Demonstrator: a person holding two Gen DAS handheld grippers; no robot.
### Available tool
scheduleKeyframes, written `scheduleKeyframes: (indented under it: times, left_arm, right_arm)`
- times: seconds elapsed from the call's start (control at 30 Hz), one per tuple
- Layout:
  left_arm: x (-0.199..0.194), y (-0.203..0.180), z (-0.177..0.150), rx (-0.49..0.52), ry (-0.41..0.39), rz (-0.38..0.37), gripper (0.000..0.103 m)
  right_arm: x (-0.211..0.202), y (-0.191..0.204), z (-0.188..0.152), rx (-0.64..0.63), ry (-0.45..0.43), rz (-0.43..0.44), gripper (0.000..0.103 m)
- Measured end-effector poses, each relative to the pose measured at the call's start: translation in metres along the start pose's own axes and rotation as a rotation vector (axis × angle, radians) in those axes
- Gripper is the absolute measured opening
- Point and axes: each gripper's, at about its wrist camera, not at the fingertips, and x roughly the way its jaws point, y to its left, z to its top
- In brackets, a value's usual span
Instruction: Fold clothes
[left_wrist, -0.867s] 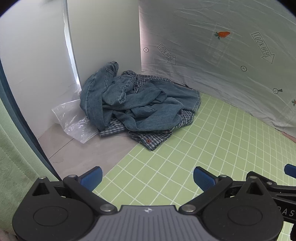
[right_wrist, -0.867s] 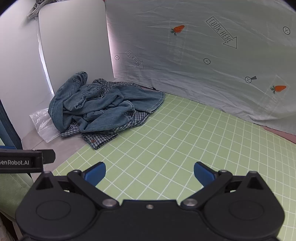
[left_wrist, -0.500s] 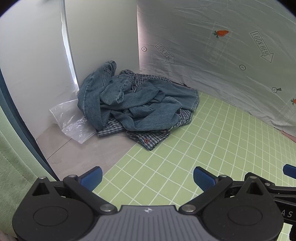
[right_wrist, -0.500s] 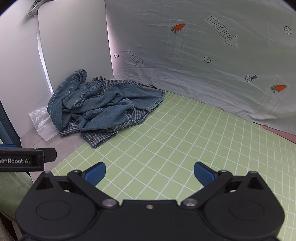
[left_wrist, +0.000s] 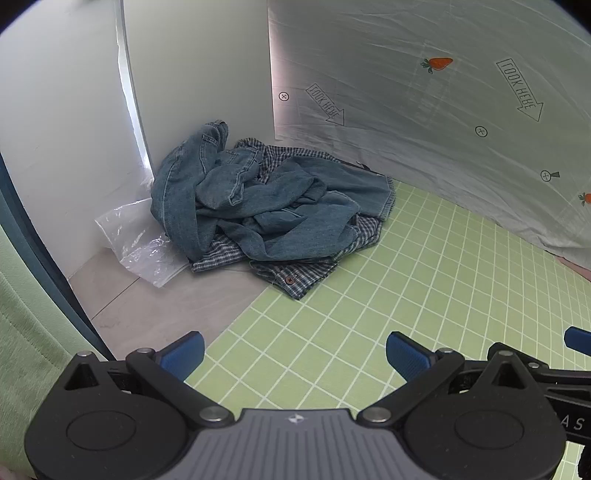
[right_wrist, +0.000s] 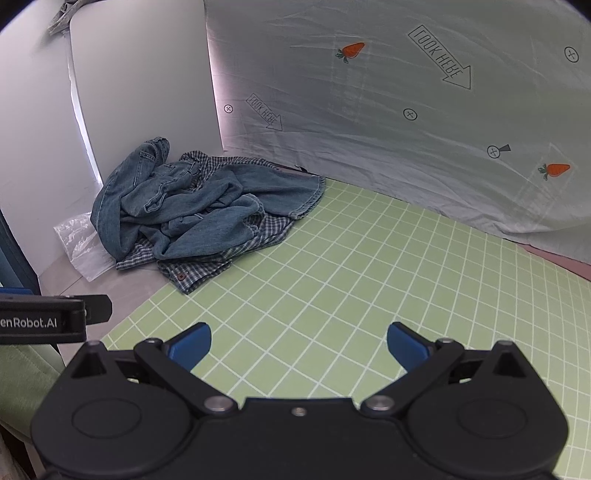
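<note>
Clothes pile (left_wrist: 266, 214): one denim garment (left_wrist: 295, 225), one checked shirt (left_wrist: 295, 277); two tongs agape.

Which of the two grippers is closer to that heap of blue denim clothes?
Left gripper, apparently: the crumpled blue denim heap looms larger ahead of it. The right gripper sits farther right, heap ahead-left. Both open, touching nothing.

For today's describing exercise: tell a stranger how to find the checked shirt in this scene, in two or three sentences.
Start at the green grid mat and follow it to the far left corner, where clothes lie heaped. The checked shirt is at the bottom, under the blue denim garment. Its small blue-and-white checks and a dark button set it apart.
</note>
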Motion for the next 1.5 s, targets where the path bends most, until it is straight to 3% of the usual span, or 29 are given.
scheduleKeyframes:
  times: [0.87,1.33,1.5]
  left_arm:
    - [-0.002,0.006,-0.004,0.005,-0.005,-0.003,0.103]
    - [-0.039,-0.002,-0.008,0.024,-0.053,0.011,0.103]
    - [-0.059,-0.01,-0.009,-0.033,-0.068,0.028,0.103]
  right_arm:
    - [0.0,0.0,0.003,0.009,0.008,-0.003,0.103]
    - [-0.018,-0.017,0.004,0.029,-0.02,-0.012,0.103]
    - [-0.031,-0.031,0.009,0.009,-0.061,-0.021,0.103]
